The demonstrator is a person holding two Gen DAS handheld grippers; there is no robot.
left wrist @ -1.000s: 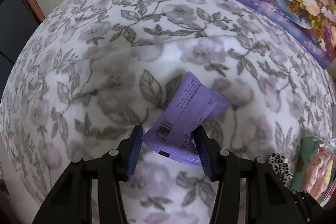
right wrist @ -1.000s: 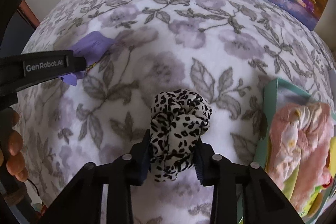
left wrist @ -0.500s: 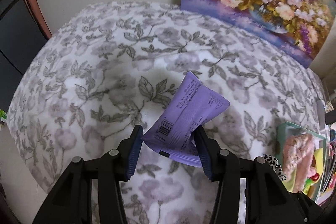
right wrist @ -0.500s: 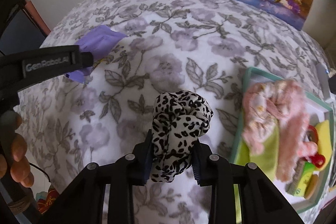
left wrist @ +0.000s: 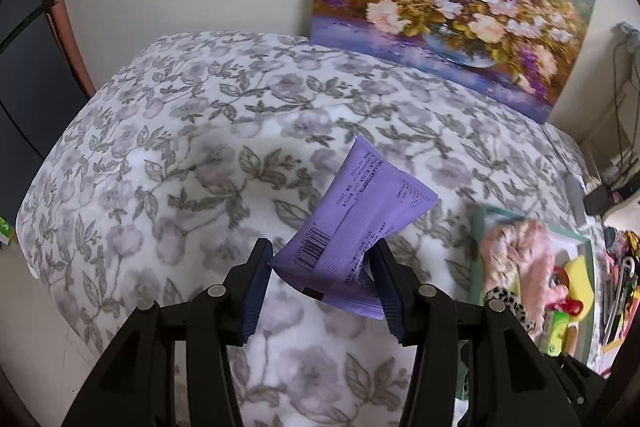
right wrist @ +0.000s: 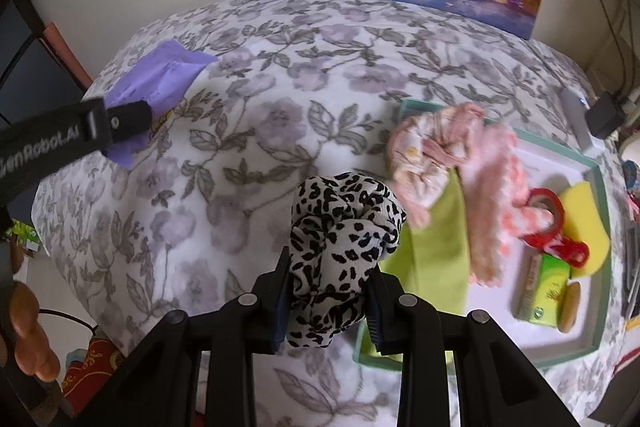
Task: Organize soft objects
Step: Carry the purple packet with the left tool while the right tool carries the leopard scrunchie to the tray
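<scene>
My left gripper (left wrist: 322, 259) is shut on a soft purple packet (left wrist: 356, 219) with a barcode, held above the flowered blanket (left wrist: 200, 163). In the right wrist view the same purple packet (right wrist: 160, 83) shows at upper left, behind the left gripper's black finger. A black-and-white leopard-print scrunchie (right wrist: 340, 239) bulges up between the pads of my right gripper (right wrist: 328, 279), which is shut on it. It hangs over the near left corner of a teal-rimmed tray (right wrist: 600, 187). Part of the scrunchie (left wrist: 506, 301) peeks out at the right of the left wrist view.
The tray (left wrist: 478, 239) holds pink cloth (right wrist: 456, 147), a green cloth (right wrist: 440, 247), a yellow sponge (right wrist: 584, 219), red tape (right wrist: 548, 207) and a green box (right wrist: 550, 287). A flower painting (left wrist: 448, 3) leans on the wall behind. Fingers of a hand (right wrist: 28, 331) show at lower left.
Both grippers have lifted off the blanket with their loads and shifted right. The tray has come into fuller view, and more of the wall and painting shows.
</scene>
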